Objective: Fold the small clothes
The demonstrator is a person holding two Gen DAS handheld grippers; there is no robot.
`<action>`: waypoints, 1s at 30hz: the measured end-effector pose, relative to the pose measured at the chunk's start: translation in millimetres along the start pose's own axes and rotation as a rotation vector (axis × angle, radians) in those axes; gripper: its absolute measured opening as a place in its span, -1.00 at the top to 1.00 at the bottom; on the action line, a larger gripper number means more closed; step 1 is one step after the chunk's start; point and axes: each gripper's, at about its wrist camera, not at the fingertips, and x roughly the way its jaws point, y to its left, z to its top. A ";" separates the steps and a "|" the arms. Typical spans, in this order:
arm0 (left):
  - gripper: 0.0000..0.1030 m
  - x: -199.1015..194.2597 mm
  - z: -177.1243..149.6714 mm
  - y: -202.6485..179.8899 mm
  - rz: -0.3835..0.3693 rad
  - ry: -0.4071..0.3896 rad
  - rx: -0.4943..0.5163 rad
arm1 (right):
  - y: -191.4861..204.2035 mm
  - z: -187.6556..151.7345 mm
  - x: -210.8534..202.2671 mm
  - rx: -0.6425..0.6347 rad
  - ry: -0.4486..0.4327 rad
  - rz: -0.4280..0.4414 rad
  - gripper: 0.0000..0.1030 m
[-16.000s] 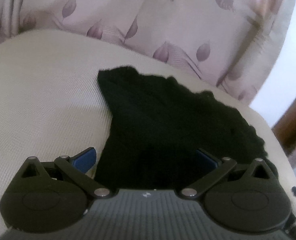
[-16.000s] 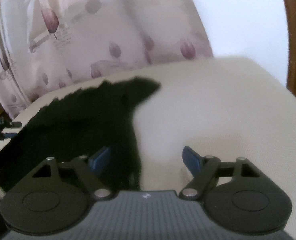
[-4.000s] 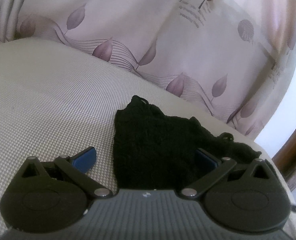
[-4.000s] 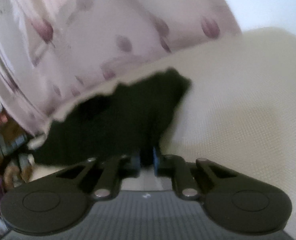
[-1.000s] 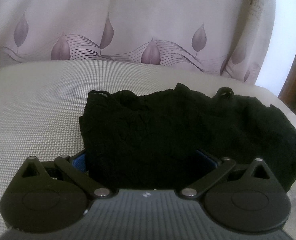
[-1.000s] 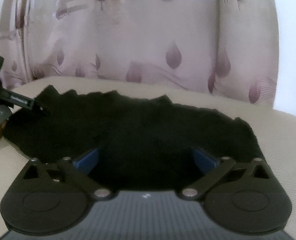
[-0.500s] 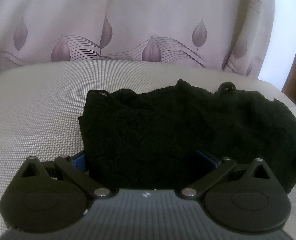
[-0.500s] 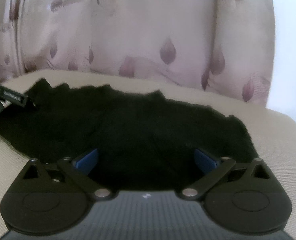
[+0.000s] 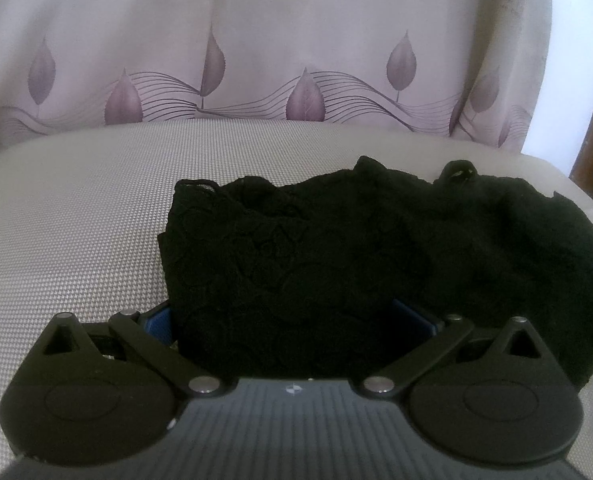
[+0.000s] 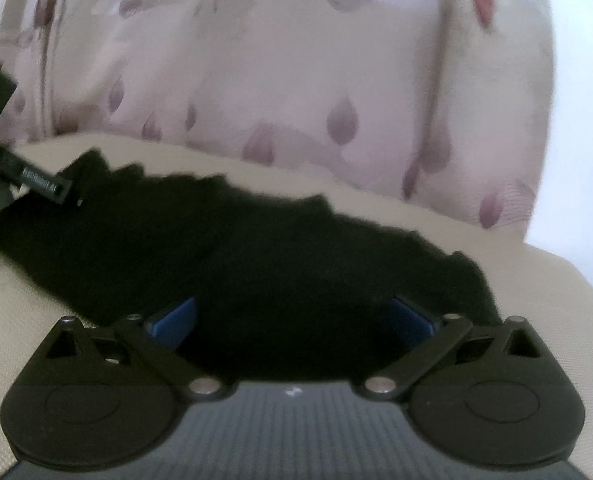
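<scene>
- The black lace garment (image 9: pixel 356 264) lies across the middle and right of the left wrist view, spread on a beige woven cushion (image 9: pixel 76 220); its near edge runs down between the blue pads of the left gripper (image 9: pixel 292 320)
- The left gripper's jaws stand wide apart, released; one blue pad (image 9: pixel 158 320) peeks out at the garment's left edge, the other sits against dark cloth at lower right; whether the pads touch the fabric cannot be told
- Small loops of the garment stick up along its far edge, toward the upper right of the frame
- In the right wrist view the same garment (image 10: pixel 256 264) stretches from the left edge to the right of centre; this view is blurred
- The right gripper (image 10: pixel 292 320) is likewise spread open, gripping nothing, its blue pads over the garment's near edge
- A black part of the other gripper shows at the left edge of the right wrist view, over the garment's far end
- A pale pink curtain with leaf prints (image 9: pixel 256 60) fills the top of both frames, behind the cushion
</scene>
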 end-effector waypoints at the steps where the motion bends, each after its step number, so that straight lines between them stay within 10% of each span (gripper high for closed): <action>1: -1.00 0.2 0.3 0.6 -0.002 0.001 -0.002 | -2.8 0.1 -0.4 0.015 -0.004 -0.003 -1.00; 10: -0.92 -0.7 1.0 12.4 -0.075 -0.021 -0.055 | -4.5 0.9 -1.7 0.021 -0.008 0.012 -1.00; 21: -0.26 0.2 7.6 11.2 -0.044 -0.013 -0.055 | -7.3 0.8 -6.1 0.039 -0.031 0.030 -1.00; 25: 0.50 2.4 13.7 8.9 -0.086 0.007 -0.112 | -8.1 0.9 -9.0 0.048 -0.042 0.037 -1.00; 30: 0.58 2.7 26.1 -13.5 -0.033 0.042 -0.145 | -18.9 -0.2 -13.8 0.110 -0.073 0.067 -1.00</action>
